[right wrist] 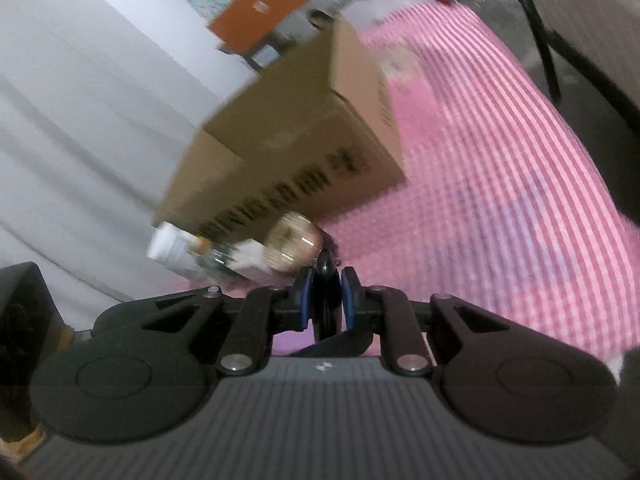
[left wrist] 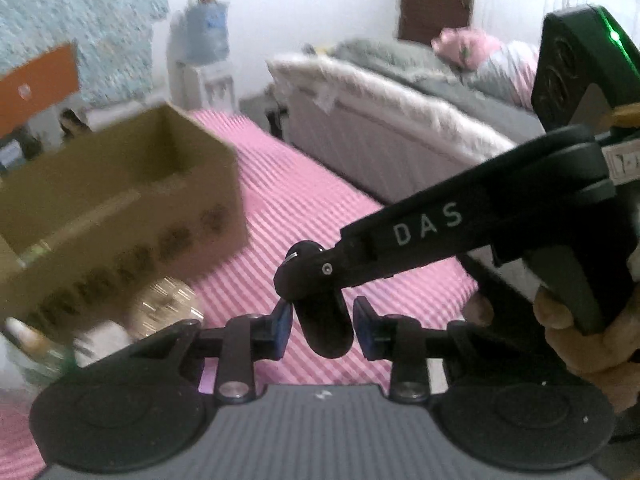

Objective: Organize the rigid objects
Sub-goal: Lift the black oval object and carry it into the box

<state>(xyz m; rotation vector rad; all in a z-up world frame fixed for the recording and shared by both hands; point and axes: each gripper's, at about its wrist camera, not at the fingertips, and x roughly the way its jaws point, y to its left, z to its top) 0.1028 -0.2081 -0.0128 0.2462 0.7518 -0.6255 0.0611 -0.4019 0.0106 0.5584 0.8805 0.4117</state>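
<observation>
A black oval fob (left wrist: 325,334) with a small metal ring hangs above the pink striped cloth (left wrist: 312,200). My right gripper (left wrist: 306,276) comes in from the right, a hand (left wrist: 580,340) on its handle, and is shut on the fob's upper end. My left gripper (left wrist: 322,320) has its blue pads (left wrist: 283,320) against the fob's lower half from both sides. The right wrist view shows the fob (right wrist: 326,280) edge-on, pinched in my right gripper (right wrist: 325,296). An open cardboard box (left wrist: 120,208) stands to the left on the cloth.
A ribbed gold round jar (left wrist: 168,304) and some bottles (left wrist: 32,344) lie at the box's near corner; the jar (right wrist: 294,244) sits just past my right fingertips. A bed (left wrist: 400,120) runs along the right. A water dispenser (left wrist: 208,60) stands by the far wall.
</observation>
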